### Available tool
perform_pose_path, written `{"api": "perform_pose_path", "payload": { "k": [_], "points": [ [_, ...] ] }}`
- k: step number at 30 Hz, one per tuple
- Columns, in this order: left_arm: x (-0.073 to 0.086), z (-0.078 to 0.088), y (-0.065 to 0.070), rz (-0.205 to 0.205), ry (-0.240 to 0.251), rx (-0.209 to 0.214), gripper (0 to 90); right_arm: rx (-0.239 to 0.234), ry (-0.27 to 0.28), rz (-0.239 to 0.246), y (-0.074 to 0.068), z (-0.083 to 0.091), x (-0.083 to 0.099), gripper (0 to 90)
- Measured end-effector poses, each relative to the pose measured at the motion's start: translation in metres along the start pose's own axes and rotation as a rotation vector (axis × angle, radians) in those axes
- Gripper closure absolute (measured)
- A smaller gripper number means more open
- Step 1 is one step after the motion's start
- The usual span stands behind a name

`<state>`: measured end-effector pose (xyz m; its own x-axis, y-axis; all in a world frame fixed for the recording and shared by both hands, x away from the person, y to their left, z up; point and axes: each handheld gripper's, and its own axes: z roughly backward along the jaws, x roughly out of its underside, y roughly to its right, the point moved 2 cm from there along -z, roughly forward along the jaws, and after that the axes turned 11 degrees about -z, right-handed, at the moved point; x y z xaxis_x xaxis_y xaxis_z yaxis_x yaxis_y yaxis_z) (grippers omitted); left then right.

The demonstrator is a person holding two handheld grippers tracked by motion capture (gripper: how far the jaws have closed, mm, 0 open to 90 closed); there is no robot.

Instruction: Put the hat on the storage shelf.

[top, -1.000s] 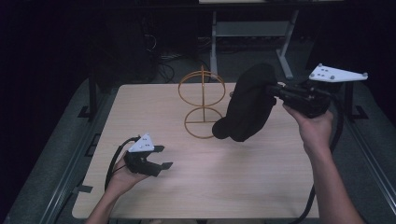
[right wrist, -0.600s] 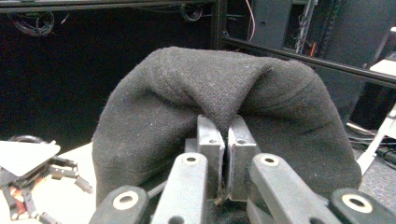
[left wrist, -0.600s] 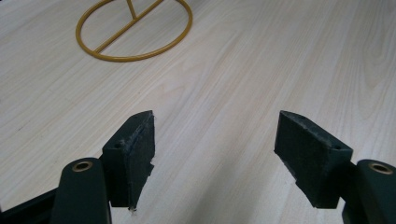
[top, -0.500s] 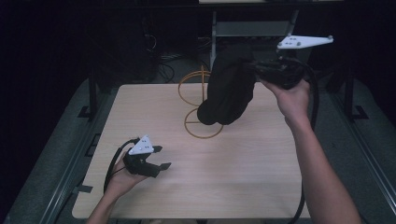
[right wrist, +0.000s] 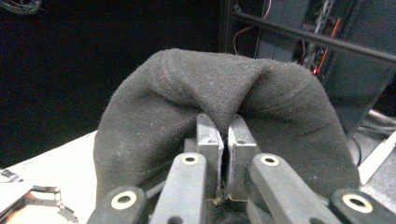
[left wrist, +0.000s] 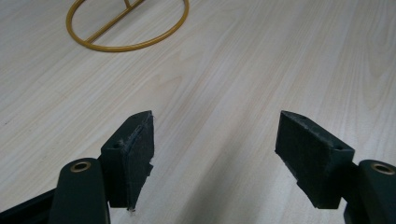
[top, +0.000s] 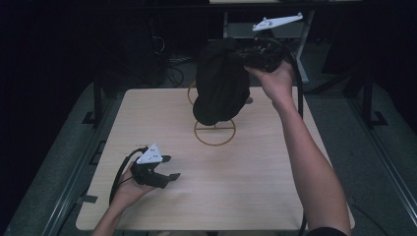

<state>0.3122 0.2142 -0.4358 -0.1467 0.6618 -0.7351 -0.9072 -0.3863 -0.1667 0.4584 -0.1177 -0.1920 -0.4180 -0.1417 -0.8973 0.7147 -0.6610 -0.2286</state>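
Black woollen hat (top: 220,83) hangs bunched from the right gripper's (top: 248,55) clamped fingers.

hat (top: 220,88): black | stand (top: 215,132): gold | table (top: 255,182): pale wood grain

The pale wooden table (top: 255,196) is viewed from above; the thin gold wire ring stand (top: 215,132) (left wrist: 126,28) is shared with the low, close left gripper view.

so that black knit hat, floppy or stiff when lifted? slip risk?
Probably floppy: the black knit hat hangs slack from one pinched fold above the gold wire stand. Likely light, since the right hand-held gripper, jaws shut on a small fold, carries it whole. Slip seems unlikely: the fuzzy knit bunches around the pads.
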Motion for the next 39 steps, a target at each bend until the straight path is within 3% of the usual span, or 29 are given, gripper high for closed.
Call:
{"api": "perform_pose_path", "payload": {
  "k": [11, 16, 18, 24, 30, 33, 36, 39],
  "points": [
    [-0.005, -0.004, 0.005, 0.018, 0.036, 0.036, 27.4, 0.008, -0.054, -0.052, 0.011, -0.048, -0.005, 85.8],
    [-0.006, -0.006, 0.006, 0.0, 0.026, 0.035, 27.4, 0.01, -0.081, -0.058, 0.014, -0.068, -0.004, 85.4],
    [-0.007, -0.005, 0.006, -0.002, 0.029, 0.031, 27.4, 0.025, -0.078, -0.05, 0.015, -0.073, -0.004, 85.3],
    [-0.006, -0.002, 0.004, 0.012, 0.039, 0.022, 27.4, 0.017, -0.053, -0.107, 0.018, -0.089, 0.0, 83.9],
    [-0.004, -0.001, 0.003, 0.022, 0.046, 0.032, 27.4, 0.03, -0.06, -0.103, 0.018, -0.106, 0.003, 82.0],
    [-0.004, -0.002, 0.002, 0.018, 0.039, 0.035, 27.4, 0.041, -0.095, -0.11, 0.017, -0.116, 0.006, 81.9],
    [-0.003, -0.001, 0.003, 0.021, 0.042, 0.038, 27.4, 0.069, -0.143, -0.078, 0.015, -0.125, 0.011, 82.2],
    [-0.003, -0.001, 0.003, 0.027, 0.046, 0.037, 27.4, 0.058, -0.168, -0.077, 0.014, -0.13, 0.014, 66.3]
  ]
}}
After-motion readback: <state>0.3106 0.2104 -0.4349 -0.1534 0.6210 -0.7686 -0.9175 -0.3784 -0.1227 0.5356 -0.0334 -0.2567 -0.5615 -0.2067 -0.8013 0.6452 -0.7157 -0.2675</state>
